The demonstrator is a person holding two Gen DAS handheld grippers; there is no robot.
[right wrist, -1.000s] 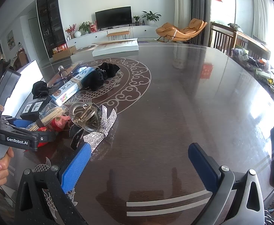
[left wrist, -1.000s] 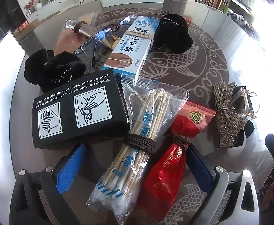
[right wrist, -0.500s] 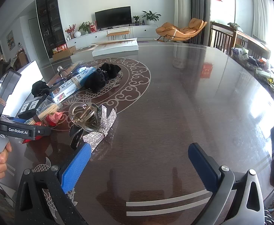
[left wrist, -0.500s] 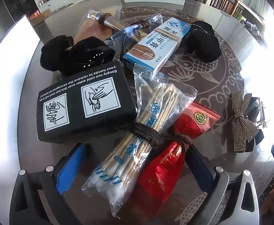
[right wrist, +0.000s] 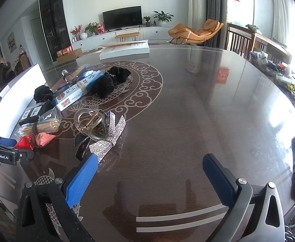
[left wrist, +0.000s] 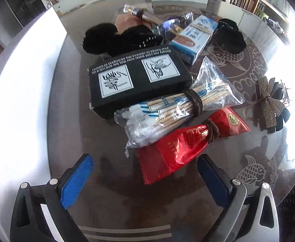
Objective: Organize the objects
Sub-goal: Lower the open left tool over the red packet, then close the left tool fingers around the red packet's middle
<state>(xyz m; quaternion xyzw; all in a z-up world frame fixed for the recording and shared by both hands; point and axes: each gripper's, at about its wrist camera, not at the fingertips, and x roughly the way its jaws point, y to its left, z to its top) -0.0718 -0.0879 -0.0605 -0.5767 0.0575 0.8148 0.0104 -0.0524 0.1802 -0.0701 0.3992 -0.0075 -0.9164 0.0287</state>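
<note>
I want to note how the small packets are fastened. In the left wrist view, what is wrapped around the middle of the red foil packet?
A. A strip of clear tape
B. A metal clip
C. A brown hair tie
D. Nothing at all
C: a brown hair tie cinches the red foil packet at its waist, like the one around the cotton swab bag beside it.

Light: strong daylight floods in on my right side, from the windows.
Glare: my left view burns white along both edges; the table (right wrist: 187, 121) mirrors the room.
Shadows: soft ones under my tongs.
Blur: far clutter smears slightly.
Distortion: fisheye bending, dark vignetted corners.
</note>
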